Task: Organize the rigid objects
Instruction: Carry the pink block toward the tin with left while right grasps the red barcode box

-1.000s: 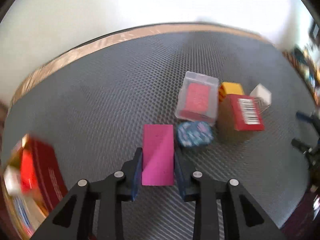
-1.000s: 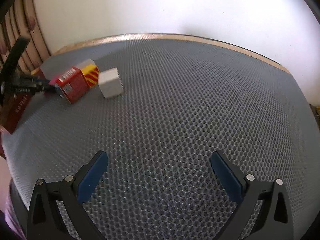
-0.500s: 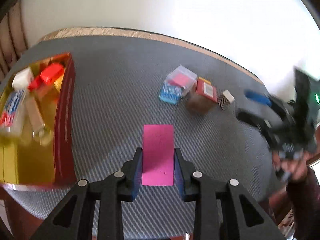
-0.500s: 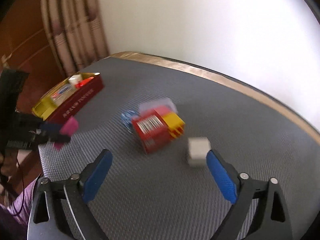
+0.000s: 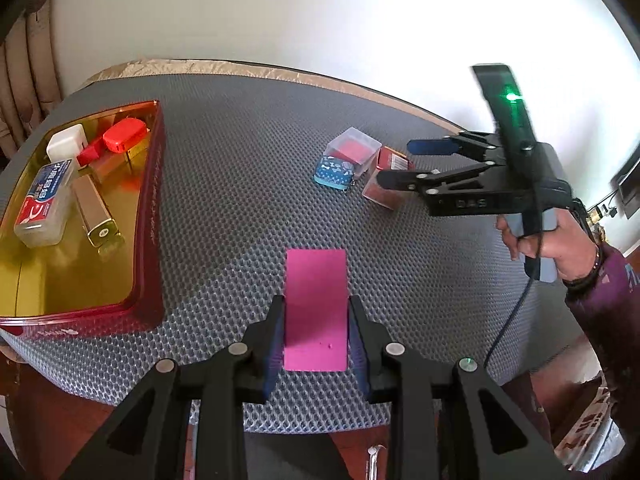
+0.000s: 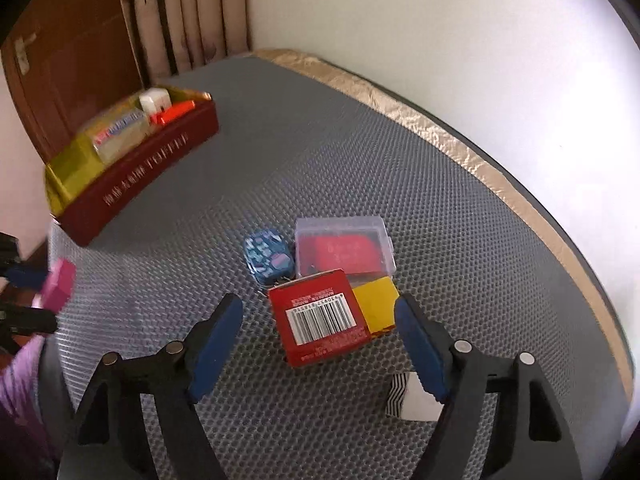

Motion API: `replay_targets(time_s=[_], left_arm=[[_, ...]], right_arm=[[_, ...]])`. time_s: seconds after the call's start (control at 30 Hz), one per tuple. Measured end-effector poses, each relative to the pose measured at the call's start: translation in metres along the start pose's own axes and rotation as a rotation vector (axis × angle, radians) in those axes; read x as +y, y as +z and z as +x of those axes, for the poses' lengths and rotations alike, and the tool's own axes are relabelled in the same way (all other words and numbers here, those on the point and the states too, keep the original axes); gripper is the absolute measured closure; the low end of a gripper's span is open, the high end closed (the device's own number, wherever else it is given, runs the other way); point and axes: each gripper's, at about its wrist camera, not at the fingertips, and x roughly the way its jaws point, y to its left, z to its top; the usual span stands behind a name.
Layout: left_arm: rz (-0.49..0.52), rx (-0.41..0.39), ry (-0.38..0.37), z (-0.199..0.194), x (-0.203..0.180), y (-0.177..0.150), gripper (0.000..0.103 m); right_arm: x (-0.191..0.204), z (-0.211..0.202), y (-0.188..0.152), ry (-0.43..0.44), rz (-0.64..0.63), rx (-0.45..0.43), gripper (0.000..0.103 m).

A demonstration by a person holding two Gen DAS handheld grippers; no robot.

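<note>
The flat pink rectangular block [image 5: 315, 310] sat clamped in the left gripper [image 5: 316, 334], right of the red-walled gold tray [image 5: 154, 184]. The right gripper [image 6: 320, 344], spread wide, hovered over the red barcoded box [image 6: 320, 316]. Judged step: carrying; next, release inside that tray.

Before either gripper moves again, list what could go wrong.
1. The right gripper hangs open around the red barcode box, which sits tight against the yellow box and clear plastic case; closing could nudge or catch a neighbour.
2. The white box lies partly hidden under its right finger and may get knocked.
3. The left gripper holds the pink block by its lower part; it could pivot on the way to the red tin.
</note>
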Motion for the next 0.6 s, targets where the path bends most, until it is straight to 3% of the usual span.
replay_targets(time_s=[0.07,0.17,0.43,0.6], left_arm=[[-0.010,-0.003,-0.007,-0.006,0.003,-0.003,0.073],[-0.027,-0.012,-0.015,-0.011,0.006,-0.006,0.073],[-0.102,-0.088,-0.002,-0.060,0.036,-0.005,0.073],[-0.105,-0.144,0.119,-0.085,0.073,0.014,0.073]], right_arm=[[0.005,0.006,0.002,-0.010,-0.016,0.032,0.057],[0.012,0.006,0.000,-0.037,-0.032,0.045,0.058],[0.012,-0.024,-0.022,0.013,0.121,-0.030,0.058],[0.011,-0.044,-0.036,0.053,0.202,-0.071,0.058]])
